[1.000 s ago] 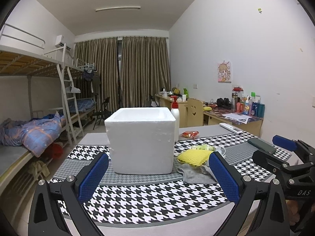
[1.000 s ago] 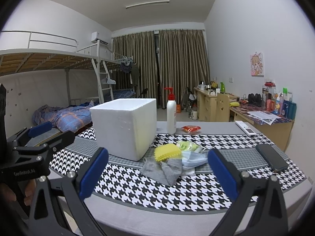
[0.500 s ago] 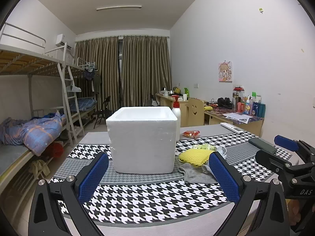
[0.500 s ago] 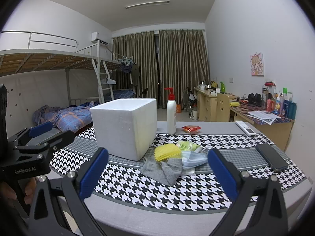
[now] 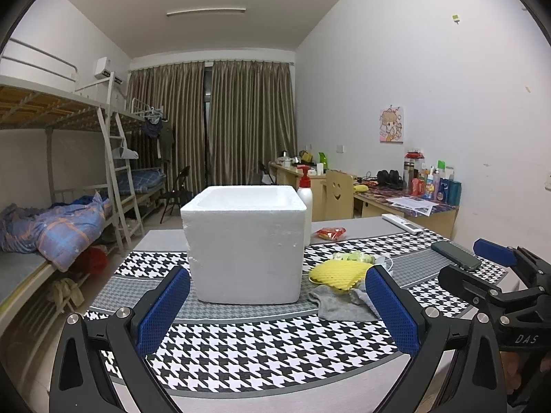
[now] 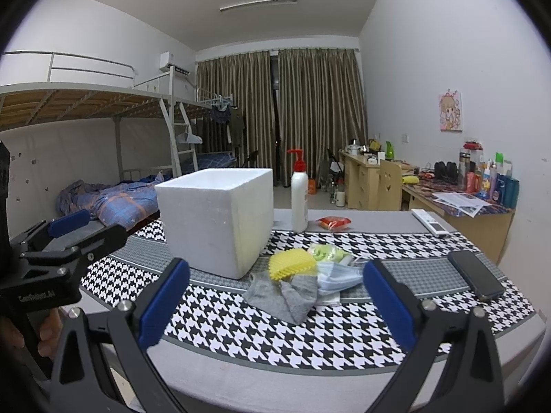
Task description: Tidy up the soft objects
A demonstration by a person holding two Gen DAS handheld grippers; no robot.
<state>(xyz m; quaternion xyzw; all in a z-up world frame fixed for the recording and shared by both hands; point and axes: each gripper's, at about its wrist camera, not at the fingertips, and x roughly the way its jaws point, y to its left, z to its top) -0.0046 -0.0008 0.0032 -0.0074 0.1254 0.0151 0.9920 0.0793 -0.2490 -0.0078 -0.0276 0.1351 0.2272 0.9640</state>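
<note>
both claws, left gripper (image 5: 277, 304) and right gripper (image 6: 275, 301), hover spread wide and empty; beyond them the sock (image 6: 286, 294), mask (image 6: 339, 273) and yellow sponge (image 6: 292, 263) lie heaped beside the foam box (image 6: 217, 218); one pinch may drag several.

ahead of left gripper (image 5: 277, 304): bare houndstooth cloth (image 5: 261, 351), then foam box (image 5: 244, 244) blocks straight on | ahead of right gripper (image 6: 275, 296): cloth bare up to the soft pile, grey sock (image 6: 286, 294) nearest | right of it: phone (image 6: 477, 275) near table edge | behind pile: pump bottle (image 6: 299, 196), red packet (image 6: 333, 222)
</note>
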